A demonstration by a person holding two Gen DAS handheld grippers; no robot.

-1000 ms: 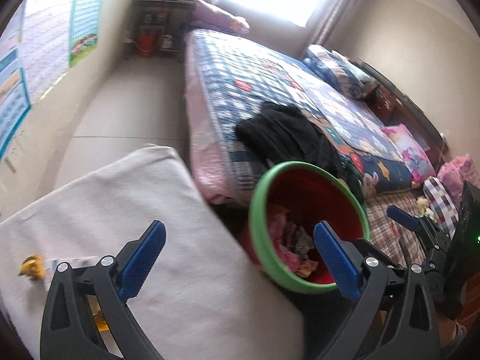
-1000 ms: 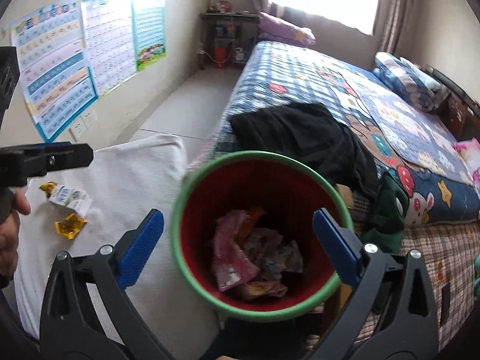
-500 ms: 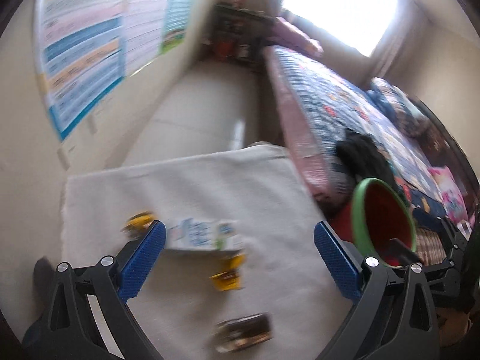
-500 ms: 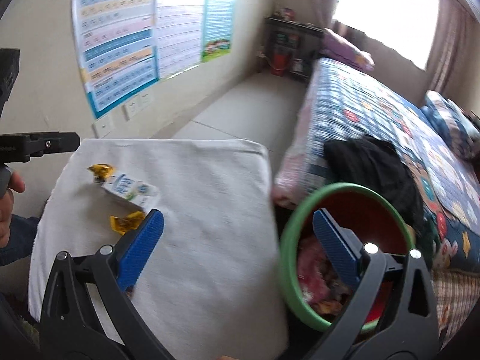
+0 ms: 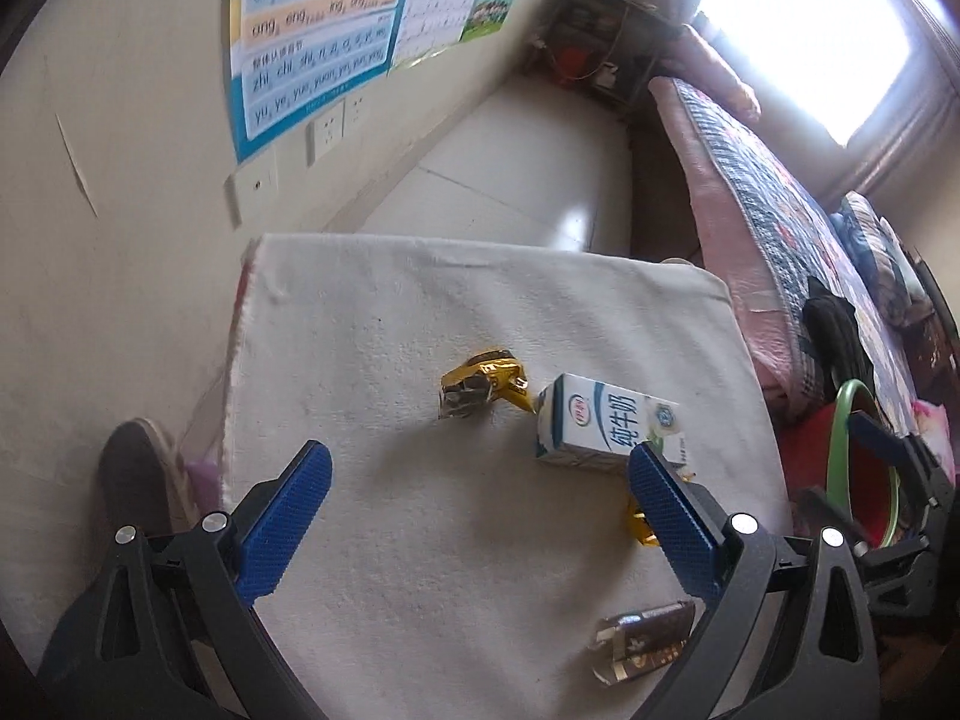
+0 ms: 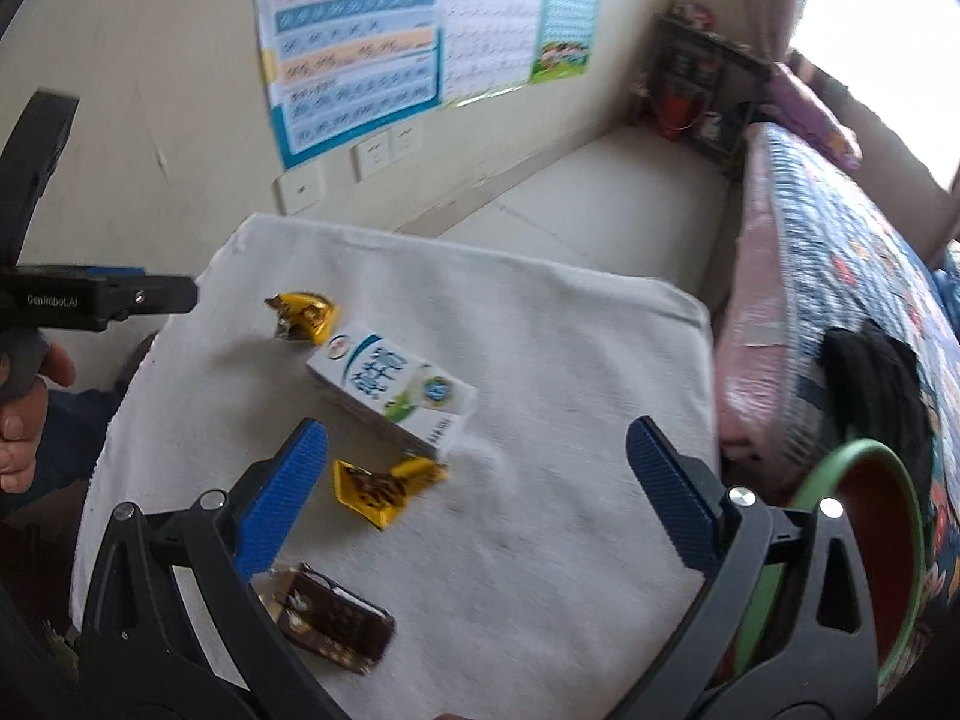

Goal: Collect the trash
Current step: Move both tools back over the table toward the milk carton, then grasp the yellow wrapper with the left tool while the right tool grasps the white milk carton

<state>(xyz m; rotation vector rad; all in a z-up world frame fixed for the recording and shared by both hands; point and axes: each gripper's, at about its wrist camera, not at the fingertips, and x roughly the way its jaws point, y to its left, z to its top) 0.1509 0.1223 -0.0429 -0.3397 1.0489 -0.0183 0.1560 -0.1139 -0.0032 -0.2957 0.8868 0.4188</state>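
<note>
1. The bed (image 5: 762,192) ran along the right side of the room, a dark garment (image 6: 870,384) lying on its patterned cover.
2. A white padded surface (image 5: 420,312) stood beside the bed and carried all the loose trash.
3. The red bin with a green rim (image 6: 870,516) sat at the right edge of that surface, between it and the bed; its contents were hidden from both cameras.
4. The left gripper (image 5: 474,516) hung above the near part of the surface, its blue fingers spread wide and holding nothing.
5. The right gripper (image 6: 480,492) hung over the surface too, fingers equally wide apart and empty.
6. A white milk carton (image 5: 606,426) lay on its side near the middle of the surface.
7. A dark brown wrapper (image 6: 336,624) lay at the near edge.
8. A crumpled gold wrapper (image 5: 480,387) lay just beside the carton's far end.
9. A second gold wrapper (image 6: 384,489) lay just beside the carton's near end.
</note>
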